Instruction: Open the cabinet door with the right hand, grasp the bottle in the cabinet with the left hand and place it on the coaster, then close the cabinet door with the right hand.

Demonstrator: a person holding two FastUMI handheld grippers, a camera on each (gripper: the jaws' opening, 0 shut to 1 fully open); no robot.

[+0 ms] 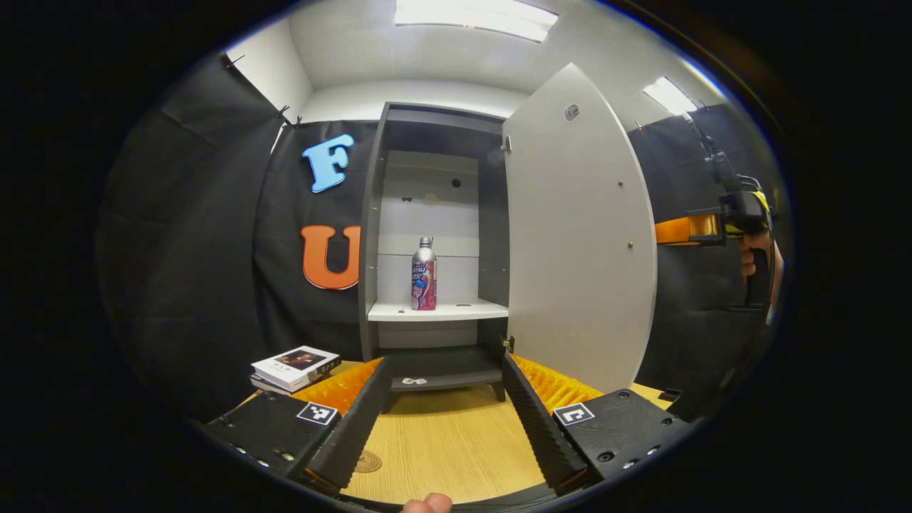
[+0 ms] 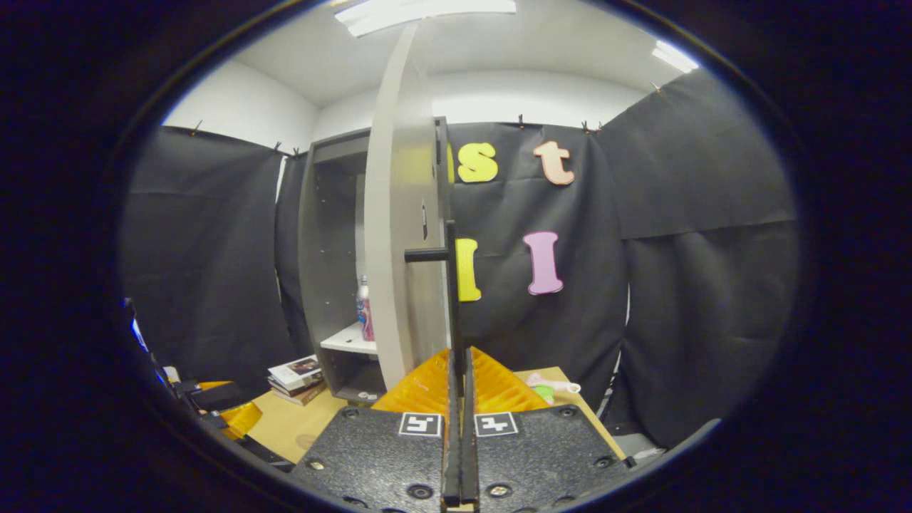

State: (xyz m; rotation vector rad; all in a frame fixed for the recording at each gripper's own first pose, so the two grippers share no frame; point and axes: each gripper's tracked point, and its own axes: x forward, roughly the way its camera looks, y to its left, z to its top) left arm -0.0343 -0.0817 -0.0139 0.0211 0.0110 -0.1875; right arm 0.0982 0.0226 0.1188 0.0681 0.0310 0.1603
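Note:
The grey cabinet (image 1: 370,235) stands with its door (image 1: 577,235) swung wide to the right. A silver bottle with a pink label (image 1: 424,274) stands upright on the white shelf (image 1: 463,311) inside. My left gripper (image 1: 445,363) is open and hangs over the table, well short of the bottle and lined up with the cabinet opening. A small round coaster (image 1: 368,462) lies on the wooden table beside the left finger. In the right gripper view my right gripper (image 2: 459,356) is shut on the thin black door handle (image 2: 451,285), with the door's edge (image 2: 399,235) just left of it and the bottle (image 2: 365,308) beyond.
A stack of books (image 1: 296,367) lies on the table left of the cabinet. A small pink and green object (image 2: 552,388) rests at the table's far edge behind the door. The right gripper (image 1: 677,229) and the hand holding it are at the door's outer side.

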